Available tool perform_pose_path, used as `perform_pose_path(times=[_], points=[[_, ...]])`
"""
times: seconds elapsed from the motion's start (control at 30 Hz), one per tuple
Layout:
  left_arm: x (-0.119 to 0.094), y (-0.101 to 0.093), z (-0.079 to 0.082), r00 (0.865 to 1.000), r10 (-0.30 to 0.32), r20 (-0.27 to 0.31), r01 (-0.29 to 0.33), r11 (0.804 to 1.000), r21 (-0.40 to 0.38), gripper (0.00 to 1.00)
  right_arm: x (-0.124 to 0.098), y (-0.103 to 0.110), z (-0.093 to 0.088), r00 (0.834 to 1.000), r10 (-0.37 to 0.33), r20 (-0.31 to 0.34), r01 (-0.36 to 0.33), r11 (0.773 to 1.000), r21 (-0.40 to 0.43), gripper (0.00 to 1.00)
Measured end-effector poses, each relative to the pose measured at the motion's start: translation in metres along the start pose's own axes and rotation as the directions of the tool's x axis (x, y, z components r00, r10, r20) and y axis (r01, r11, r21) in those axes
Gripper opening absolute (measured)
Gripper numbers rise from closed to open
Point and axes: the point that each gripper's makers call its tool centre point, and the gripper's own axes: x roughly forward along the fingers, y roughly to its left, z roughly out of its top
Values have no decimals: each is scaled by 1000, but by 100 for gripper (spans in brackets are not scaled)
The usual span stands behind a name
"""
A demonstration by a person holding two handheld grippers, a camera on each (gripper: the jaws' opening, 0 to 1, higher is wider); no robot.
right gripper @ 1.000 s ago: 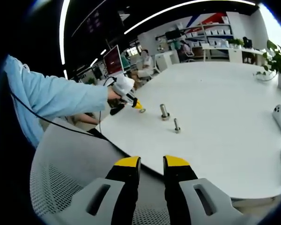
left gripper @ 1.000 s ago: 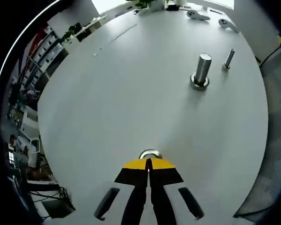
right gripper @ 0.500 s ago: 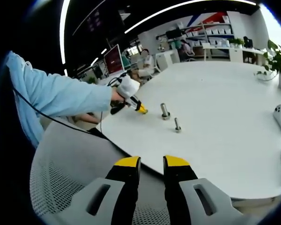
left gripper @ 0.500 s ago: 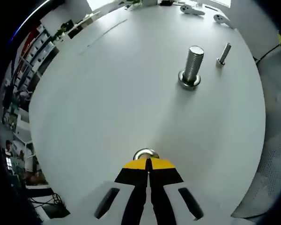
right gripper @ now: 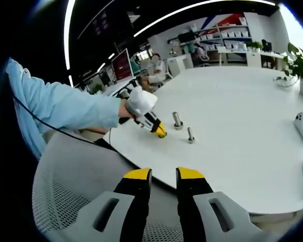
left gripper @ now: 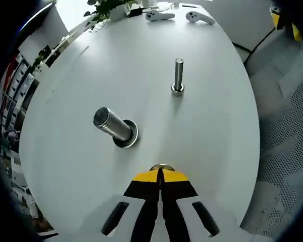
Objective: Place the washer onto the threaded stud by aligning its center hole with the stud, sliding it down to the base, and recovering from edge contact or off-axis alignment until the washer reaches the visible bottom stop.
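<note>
Washer [left gripper: 161,167] sits pinched at the tips of the left gripper [left gripper: 160,174], whose jaws are closed on it, above the white table [left gripper: 76,96]. Left of it stands the thick threaded stud [left gripper: 112,125] on its base, tilted in this view; a thinner bolt [left gripper: 178,75] stands farther off. The right gripper [right gripper: 163,175] hangs over a mesh chair [right gripper: 65,171], jaws apart and empty.

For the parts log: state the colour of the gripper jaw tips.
Yellow, clearest on the right gripper in the right gripper view.
</note>
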Motion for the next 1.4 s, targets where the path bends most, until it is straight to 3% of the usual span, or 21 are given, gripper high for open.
perform_pose_path(times=[0.1,0.27,0.4,0.57,0.73,0.87,1.13,1.4], points=[[5,-6,8,999,-28,-37,32,994,103,0,0,0,0,1000,-1,0,1,1000,1,22],[11,-12,24,998,-62,-7,63,996,61,0,0,-1,1,1000,-4,6,4,1000,5,22],[15,-14,37,999,-53,-4,53,993,106,0,0,-1,1,1000,-6,6,6,1000,7,22],[1,-13,49,997,-53,50,45,988,150,2,0,-1,1,1000,-4,8,4,1000,6,22],[-1,-18,39,993,-115,26,111,987,119,21,0,0,1,1000,2,8,-2,1000,2,22],[4,-24,31,991,-130,-12,130,983,131,29,0,1,1,1000,6,9,-6,1000,1,22],[15,-24,32,991,-133,-24,135,983,125,31,0,2,2,1000,8,11,-8,1000,1,22],[11,-23,31,990,-142,-15,142,974,176,29,0,1,2,1000,6,10,-6,1000,3,22]])
